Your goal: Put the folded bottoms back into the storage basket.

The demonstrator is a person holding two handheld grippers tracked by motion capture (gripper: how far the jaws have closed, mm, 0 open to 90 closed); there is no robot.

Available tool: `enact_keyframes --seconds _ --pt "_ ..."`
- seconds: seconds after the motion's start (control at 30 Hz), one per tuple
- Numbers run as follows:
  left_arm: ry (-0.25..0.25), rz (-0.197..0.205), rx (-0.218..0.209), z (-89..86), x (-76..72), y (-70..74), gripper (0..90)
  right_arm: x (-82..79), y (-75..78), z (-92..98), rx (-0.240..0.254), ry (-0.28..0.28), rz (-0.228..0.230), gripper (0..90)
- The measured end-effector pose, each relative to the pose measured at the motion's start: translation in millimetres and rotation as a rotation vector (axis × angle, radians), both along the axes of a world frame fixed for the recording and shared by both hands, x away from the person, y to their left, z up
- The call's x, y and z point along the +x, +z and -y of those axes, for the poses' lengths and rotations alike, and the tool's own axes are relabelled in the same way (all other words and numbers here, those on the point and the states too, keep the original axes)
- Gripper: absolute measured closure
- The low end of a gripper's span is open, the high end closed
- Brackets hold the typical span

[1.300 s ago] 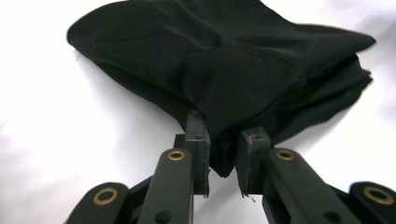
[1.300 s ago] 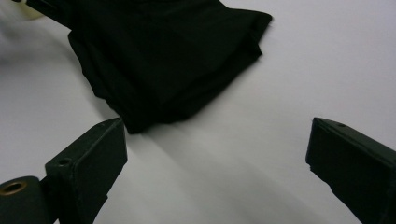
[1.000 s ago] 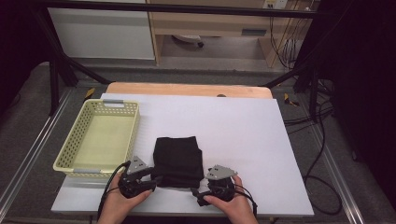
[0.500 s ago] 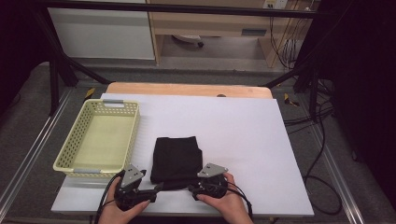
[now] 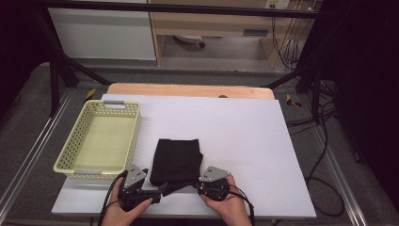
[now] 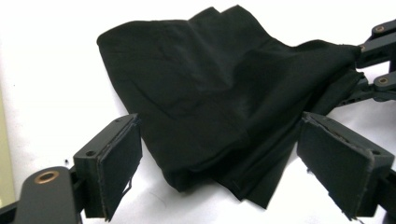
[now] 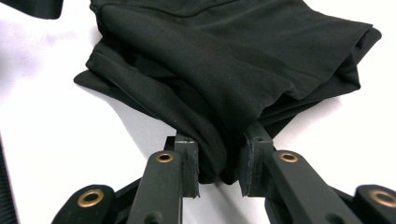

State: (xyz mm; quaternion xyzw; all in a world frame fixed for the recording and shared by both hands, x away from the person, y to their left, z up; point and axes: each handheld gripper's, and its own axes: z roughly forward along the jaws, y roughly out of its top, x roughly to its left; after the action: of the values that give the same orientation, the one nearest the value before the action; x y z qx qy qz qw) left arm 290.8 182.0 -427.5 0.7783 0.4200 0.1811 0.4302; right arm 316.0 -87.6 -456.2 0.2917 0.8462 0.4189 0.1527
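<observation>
Your right gripper [image 7: 218, 170] has just clamped the near corner of the folded black fabric garment [image 5: 176, 160] at the white table's [image 5: 244, 132] front edge; your left gripper [image 6: 233, 163] has just spread open around its other corner, nothing pinched. Light, limp cloth: grip layered corners.
</observation>
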Motion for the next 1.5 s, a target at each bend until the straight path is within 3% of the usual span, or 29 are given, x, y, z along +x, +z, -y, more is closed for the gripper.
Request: enact_keyframes --seconds 0.37,0.67,0.83,1.0,1.17,1.33,1.5 --pt "-0.021 -0.002 -0.020 3.5 -1.6 -0.2 12.7 -18.3 5.7 24.9 0.000 -0.008 -0.034 73.2" --pt "-0.052 0.005 -0.021 10.0 -3.4 -2.0 10.0 -16.9 -2.3 20.2 -0.007 -0.001 -0.053 72.6" --pt "-0.061 0.033 -0.031 12.3 -5.1 -0.2 9.1 -17.1 -1.9 19.2 -0.012 0.002 -0.051 72.5" --pt "-0.053 0.035 -0.041 12.1 -4.7 0.4 9.2 -18.0 -1.0 18.5 -0.023 0.012 -0.046 72.2" --pt "-0.057 0.062 -0.049 14.2 -5.4 2.9 8.8 -16.4 -2.9 19.7 -0.008 0.016 -0.053 71.8" --pt "-0.045 0.064 -0.048 15.4 -0.4 3.7 9.1 -17.2 -2.6 18.2 -0.022 0.013 -0.048 72.0" --pt "-0.026 0.075 -0.075 14.6 5.6 6.9 8.8 -16.5 -2.5 17.4 -0.022 0.011 -0.052 72.5"
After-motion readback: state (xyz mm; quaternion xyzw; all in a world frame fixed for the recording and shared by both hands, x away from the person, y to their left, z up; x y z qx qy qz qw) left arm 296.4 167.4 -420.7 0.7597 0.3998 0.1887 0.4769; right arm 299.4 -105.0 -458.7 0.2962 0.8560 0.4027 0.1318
